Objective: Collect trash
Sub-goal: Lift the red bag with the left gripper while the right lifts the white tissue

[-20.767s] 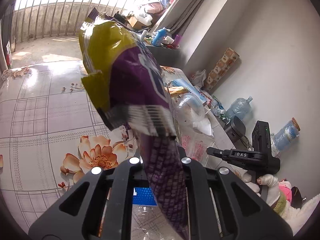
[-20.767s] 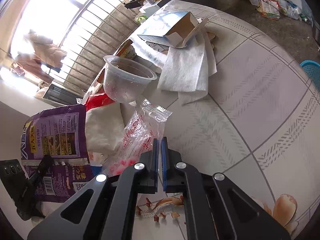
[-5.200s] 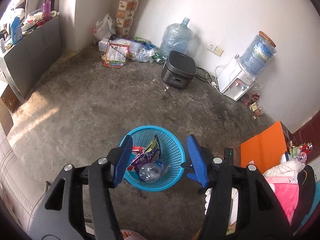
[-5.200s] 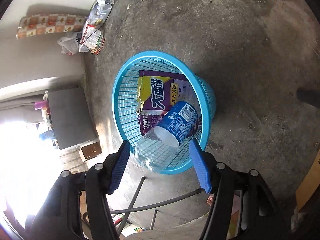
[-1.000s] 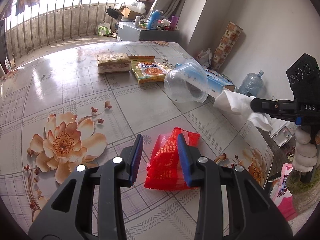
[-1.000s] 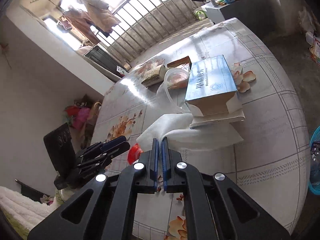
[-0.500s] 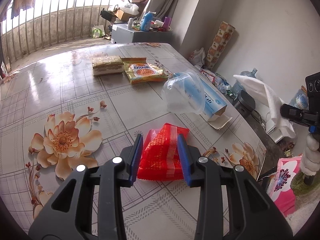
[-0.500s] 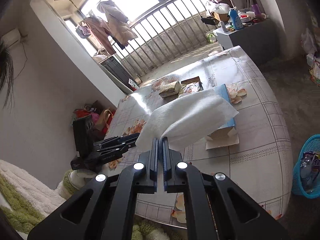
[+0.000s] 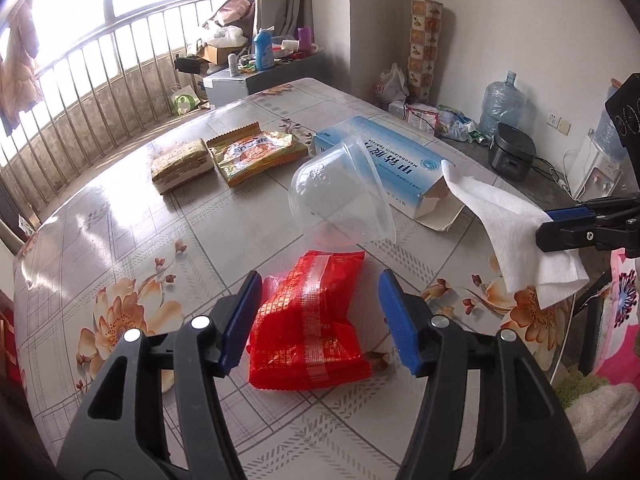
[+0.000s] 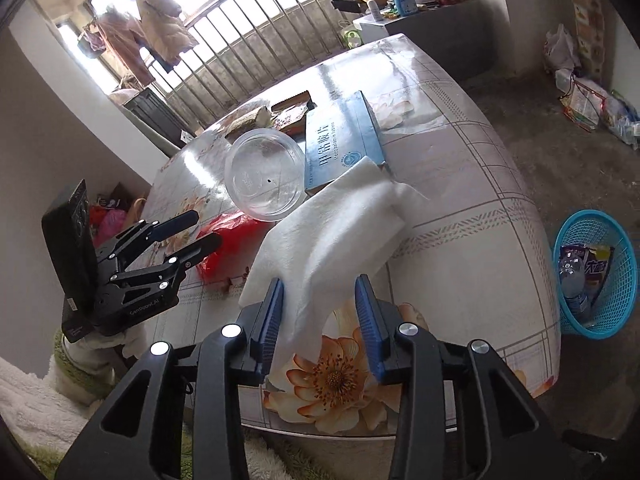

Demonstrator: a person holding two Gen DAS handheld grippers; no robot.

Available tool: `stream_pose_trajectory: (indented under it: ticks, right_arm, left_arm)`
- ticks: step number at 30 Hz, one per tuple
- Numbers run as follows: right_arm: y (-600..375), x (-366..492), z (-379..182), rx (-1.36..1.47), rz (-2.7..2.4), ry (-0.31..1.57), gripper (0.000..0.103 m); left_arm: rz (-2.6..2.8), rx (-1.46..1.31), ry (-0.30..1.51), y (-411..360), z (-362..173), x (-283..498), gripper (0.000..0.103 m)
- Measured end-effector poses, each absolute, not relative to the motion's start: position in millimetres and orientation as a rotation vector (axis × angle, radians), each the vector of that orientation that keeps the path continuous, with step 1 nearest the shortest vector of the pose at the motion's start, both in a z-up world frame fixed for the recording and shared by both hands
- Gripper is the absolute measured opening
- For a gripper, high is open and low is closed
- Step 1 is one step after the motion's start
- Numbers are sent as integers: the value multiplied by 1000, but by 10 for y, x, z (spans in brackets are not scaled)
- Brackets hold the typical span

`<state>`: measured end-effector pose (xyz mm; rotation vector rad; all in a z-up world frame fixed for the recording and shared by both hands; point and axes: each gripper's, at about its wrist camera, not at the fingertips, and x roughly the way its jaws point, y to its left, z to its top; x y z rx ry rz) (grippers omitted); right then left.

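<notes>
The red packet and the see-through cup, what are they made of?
The red packet looks like thin shiny plastic film: it crinkles and glints. The see-through cup seems to be clear hard plastic, since the blue box shows through its smooth wall.

A lived-in room of a home. A counter (image 9: 132, 216) under a flower-printed cover stands on a bare concrete floor (image 10: 560, 128). Clothes (image 10: 148, 36) hang at a barred window (image 9: 100, 72); a low cabinet (image 9: 276, 74) carries bottles and household clutter. Along the wall stand a large water jug (image 9: 502, 104), a rice cooker (image 9: 512, 152) and a white water dispenser (image 9: 596, 172). A blue mesh wastebasket (image 10: 596, 276) sits on the floor.
</notes>
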<state>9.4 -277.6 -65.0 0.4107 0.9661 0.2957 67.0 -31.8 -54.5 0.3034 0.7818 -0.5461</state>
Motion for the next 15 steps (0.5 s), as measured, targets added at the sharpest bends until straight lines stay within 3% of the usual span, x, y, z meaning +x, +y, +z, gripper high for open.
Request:
stream_pose_trajectory:
  ticks: [3, 7, 13, 15]
  right_arm:
    - [-2828, 144, -708, 441, 265, 971, 41]
    - [-2812, 215, -858, 482, 241, 1001, 41]
    - [-2709, 264, -1005, 486, 234, 1019, 41]
    - [-2667, 277, -991, 469, 231, 1014, 34]
  left_arm:
    - [-521, 336, 809, -382, -639, 723, 56]
    - [-502, 307, 875, -335, -784, 838, 42]
    - [-500, 271, 885, -266, -823, 868, 37]
    - [-501, 268, 883, -256, -823, 855, 36]
